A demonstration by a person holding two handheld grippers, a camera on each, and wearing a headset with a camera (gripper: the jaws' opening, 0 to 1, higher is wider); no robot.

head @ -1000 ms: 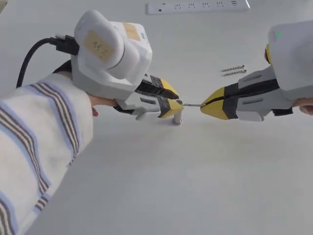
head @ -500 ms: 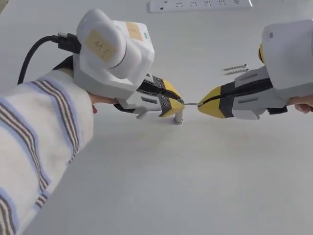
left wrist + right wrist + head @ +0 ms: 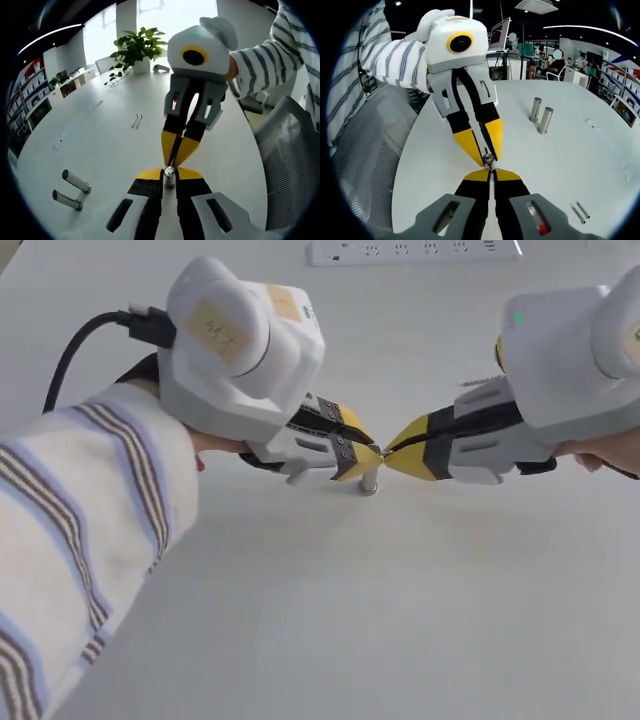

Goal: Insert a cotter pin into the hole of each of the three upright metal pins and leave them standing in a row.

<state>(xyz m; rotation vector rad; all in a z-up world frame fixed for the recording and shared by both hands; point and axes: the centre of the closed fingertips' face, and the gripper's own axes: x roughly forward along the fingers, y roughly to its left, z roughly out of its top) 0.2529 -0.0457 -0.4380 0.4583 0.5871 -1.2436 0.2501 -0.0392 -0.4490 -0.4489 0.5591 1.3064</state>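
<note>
Head view: clamping the upright metal pin (image 3: 368, 481) in the shut left gripper (image 3: 360, 453), nose to nose with the right gripper (image 3: 393, 454). Left gripper view: squeezing the pin's head between both jaws, spare cotter pins (image 3: 135, 121) lying well ahead. Right gripper view: pinching a cotter pin (image 3: 490, 168) closed-jawed against that head, two more metal pins (image 3: 545, 120) standing ahead to the right.

Mid-frame in the head view, fingers (image 3: 352, 460) hide the metal pin (image 3: 368, 483)'s top; the upper edge crops the power strip (image 3: 410, 251).

Overhead plus opposed close views around pin (image 3: 368, 481)
</note>
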